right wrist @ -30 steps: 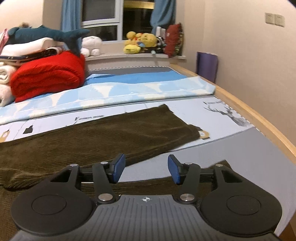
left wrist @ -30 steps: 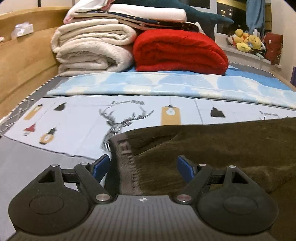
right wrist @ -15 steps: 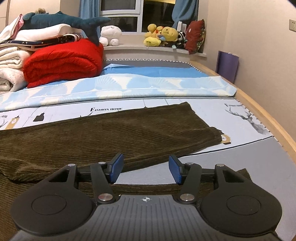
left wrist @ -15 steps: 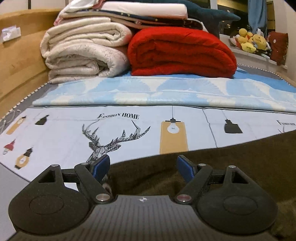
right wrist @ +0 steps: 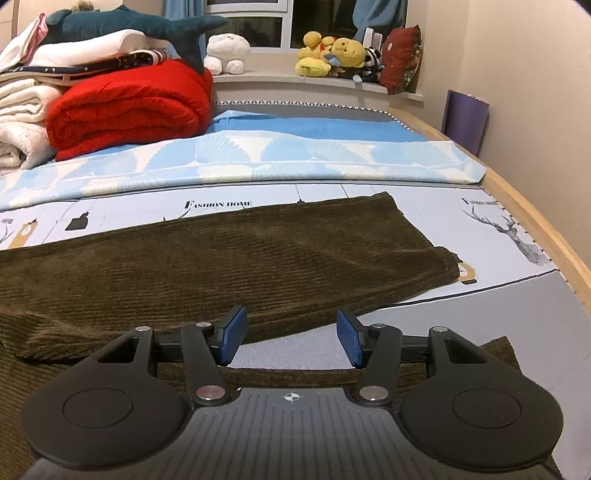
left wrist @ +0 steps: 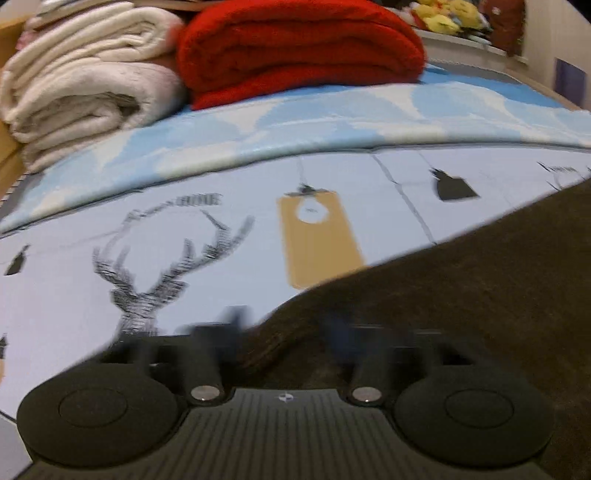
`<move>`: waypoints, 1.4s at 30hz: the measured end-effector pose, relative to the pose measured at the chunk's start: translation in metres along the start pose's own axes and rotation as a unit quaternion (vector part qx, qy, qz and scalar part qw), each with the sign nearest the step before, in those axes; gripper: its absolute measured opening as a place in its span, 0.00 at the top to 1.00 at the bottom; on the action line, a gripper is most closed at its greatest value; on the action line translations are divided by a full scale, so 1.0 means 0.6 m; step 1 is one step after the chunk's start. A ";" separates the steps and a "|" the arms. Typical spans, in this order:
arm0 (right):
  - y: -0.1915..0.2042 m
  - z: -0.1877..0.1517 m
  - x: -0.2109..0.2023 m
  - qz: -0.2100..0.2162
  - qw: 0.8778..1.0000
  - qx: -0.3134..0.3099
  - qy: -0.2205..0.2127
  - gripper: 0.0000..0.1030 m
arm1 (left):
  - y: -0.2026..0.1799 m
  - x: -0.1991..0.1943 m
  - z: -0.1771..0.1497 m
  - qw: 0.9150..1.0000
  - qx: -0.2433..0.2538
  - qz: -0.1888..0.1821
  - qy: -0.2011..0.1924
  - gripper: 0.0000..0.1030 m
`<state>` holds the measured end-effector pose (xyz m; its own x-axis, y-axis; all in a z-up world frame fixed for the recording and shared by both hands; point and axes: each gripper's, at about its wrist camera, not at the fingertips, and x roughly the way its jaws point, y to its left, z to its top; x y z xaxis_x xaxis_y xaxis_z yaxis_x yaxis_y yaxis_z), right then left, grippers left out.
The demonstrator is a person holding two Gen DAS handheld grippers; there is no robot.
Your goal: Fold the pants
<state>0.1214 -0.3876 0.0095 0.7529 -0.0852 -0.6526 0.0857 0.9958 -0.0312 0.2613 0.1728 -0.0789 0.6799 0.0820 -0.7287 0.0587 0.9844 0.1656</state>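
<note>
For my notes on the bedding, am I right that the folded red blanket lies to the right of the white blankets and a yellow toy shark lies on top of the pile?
Not quite: the toy shark is dark blue-green, not yellow, as the right wrist view shows. The red blanket does lie right of the white blankets.

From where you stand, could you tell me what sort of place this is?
Most likely a bedroom. The pants lie spread on a bed with a printed sheet, folded blankets are stacked at its far end, and stuffed toys sit on the windowsill.

Far side blocked: red blanket.
</note>
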 end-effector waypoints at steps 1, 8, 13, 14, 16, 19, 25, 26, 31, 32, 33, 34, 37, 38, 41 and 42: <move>0.001 0.000 -0.001 -0.001 1.000 -0.002 -0.001 0.46 | -0.007 -0.006 0.000 1.000 0.008 0.000 -0.003 0.85; 0.000 0.002 -0.018 -0.011 1.000 -0.001 -0.010 0.47 | -0.021 -0.090 0.011 1.000 0.004 -0.007 -0.015 0.97; -0.015 -0.007 -0.030 -0.037 0.999 0.005 -0.008 0.49 | -0.068 -0.213 -0.011 0.998 0.039 -0.040 -0.017 0.97; -0.020 -0.010 -0.031 -0.044 0.999 0.011 -0.003 0.52 | -0.078 -0.246 -0.023 0.998 0.042 -0.053 -0.015 0.97; -0.036 -0.019 -0.034 -0.046 0.998 0.037 0.001 0.53 | -0.093 -0.301 -0.050 0.997 0.039 -0.073 -0.008 0.98; -0.059 -0.034 -0.034 -0.041 0.996 0.083 0.022 0.57 | -0.110 -0.373 -0.107 0.995 0.031 -0.094 -0.010 0.98; -0.074 -0.052 -0.050 -0.035 0.994 0.105 0.019 0.57 | -0.059 -0.411 -0.177 0.983 -0.129 -0.132 0.005 0.94; -0.078 -0.054 -0.052 -0.030 0.993 0.110 0.018 0.57 | -0.041 -0.408 -0.182 0.974 -0.171 -0.149 0.012 0.84; -0.091 -0.056 -0.053 -0.023 0.991 0.128 0.021 0.57 | -0.007 -0.350 -0.211 0.934 -0.274 -0.194 0.121 0.45; -0.091 -0.056 -0.052 -0.021 0.991 0.130 0.023 0.57 | -0.008 -0.331 -0.218 0.925 -0.284 -0.203 0.152 0.44; -0.092 -0.057 -0.052 -0.019 0.991 0.131 0.024 0.57 | -0.009 -0.315 -0.224 0.916 -0.295 -0.207 0.177 0.44; -0.090 -0.057 -0.051 -0.016 0.991 0.129 0.025 0.57 | -0.008 -0.301 -0.227 0.909 -0.304 -0.207 0.194 0.44; -0.080 -0.057 -0.051 -0.012 0.993 0.113 0.023 0.57 | 0.001 -0.270 -0.228 0.900 -0.335 -0.186 0.207 0.41; -0.077 -0.055 -0.050 -0.011 0.994 0.108 0.021 0.57 | 0.009 -0.263 -0.226 0.897 -0.351 -0.177 0.204 0.41; -0.075 -0.049 -0.046 -0.001 0.993 0.113 0.017 0.57 | 0.034 -0.252 -0.217 0.887 -0.394 -0.155 0.184 0.41; -0.076 -0.046 -0.044 0.006 0.992 0.121 0.015 0.57 | 0.039 -0.252 -0.213 0.887 -0.398 -0.151 0.178 0.41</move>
<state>0.0799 -0.4298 0.0072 0.7354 -0.0697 -0.6741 0.2350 0.9592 0.1573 0.0668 0.2035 -0.0497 0.4386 -0.2988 -0.8475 -0.4322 0.7568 -0.4905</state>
